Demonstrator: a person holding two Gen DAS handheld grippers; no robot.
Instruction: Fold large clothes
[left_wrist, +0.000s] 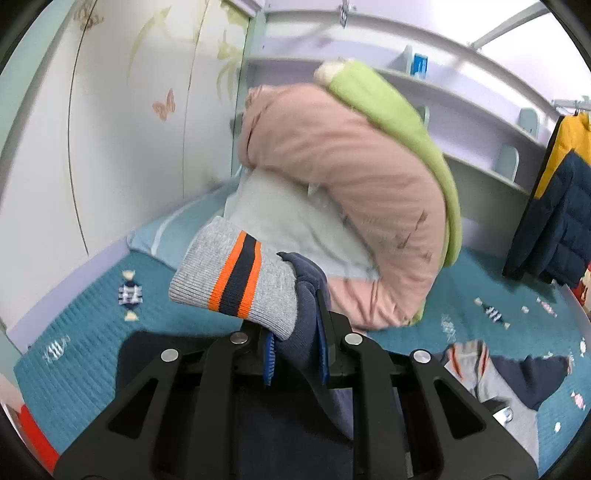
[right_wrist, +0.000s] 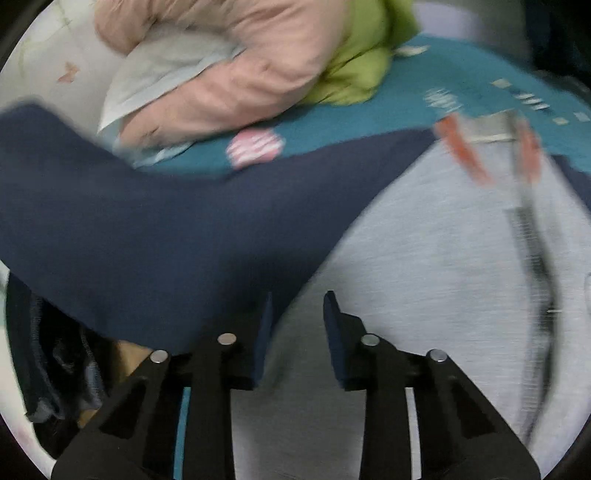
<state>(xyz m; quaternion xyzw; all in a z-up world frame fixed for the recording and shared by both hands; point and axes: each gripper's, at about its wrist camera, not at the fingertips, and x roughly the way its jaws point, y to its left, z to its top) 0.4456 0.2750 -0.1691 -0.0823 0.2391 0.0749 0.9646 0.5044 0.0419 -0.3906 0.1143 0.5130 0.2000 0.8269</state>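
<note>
A grey and navy zip jacket lies on the teal bedspread (left_wrist: 92, 332). My left gripper (left_wrist: 295, 354) is shut on its navy sleeve (left_wrist: 306, 306), held up above the bed; the grey ribbed cuff (left_wrist: 236, 275) with orange and navy stripes sticks out past the fingers. The jacket's collar and body (left_wrist: 495, 376) lie lower right. In the right wrist view the navy sleeve (right_wrist: 147, 229) stretches across from the left, and the grey body (right_wrist: 424, 266) with its zipper (right_wrist: 532, 236) lies below. My right gripper (right_wrist: 297, 332) is open, just above the grey body beside the sleeve.
A rolled pink and green duvet (left_wrist: 351, 184) with a pale pillow (left_wrist: 288, 221) lies at the bed's head, also in the right wrist view (right_wrist: 240, 66). A wardrobe (left_wrist: 110, 129) stands left, shelves (left_wrist: 461, 110) behind. A yellow and navy puffer coat (left_wrist: 557, 206) hangs right.
</note>
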